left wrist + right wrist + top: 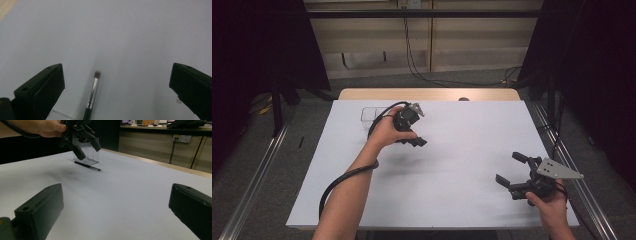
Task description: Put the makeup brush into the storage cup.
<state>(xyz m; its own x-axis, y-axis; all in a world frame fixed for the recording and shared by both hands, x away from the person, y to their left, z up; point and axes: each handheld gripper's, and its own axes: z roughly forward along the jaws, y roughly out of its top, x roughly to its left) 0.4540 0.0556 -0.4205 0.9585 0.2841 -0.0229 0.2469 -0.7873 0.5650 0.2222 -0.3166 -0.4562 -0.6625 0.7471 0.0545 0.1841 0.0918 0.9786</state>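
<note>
A thin makeup brush [92,96] with a black handle and silver ferrule lies flat on the white table. In the right gripper view the brush [88,166] rests just in front of a clear plastic box [86,152]. My left gripper [413,140] hangs open a little above the brush, jaws wide with nothing between them, and the same left gripper [83,143] shows far off in the right gripper view. My right gripper [510,169] is open near the table's front right, resting low over the bare surface.
The clear box [373,114] stands at the back left of the white table [462,145]. A wooden strip [432,94] runs along the far edge. Black curtains and metal rails flank both sides.
</note>
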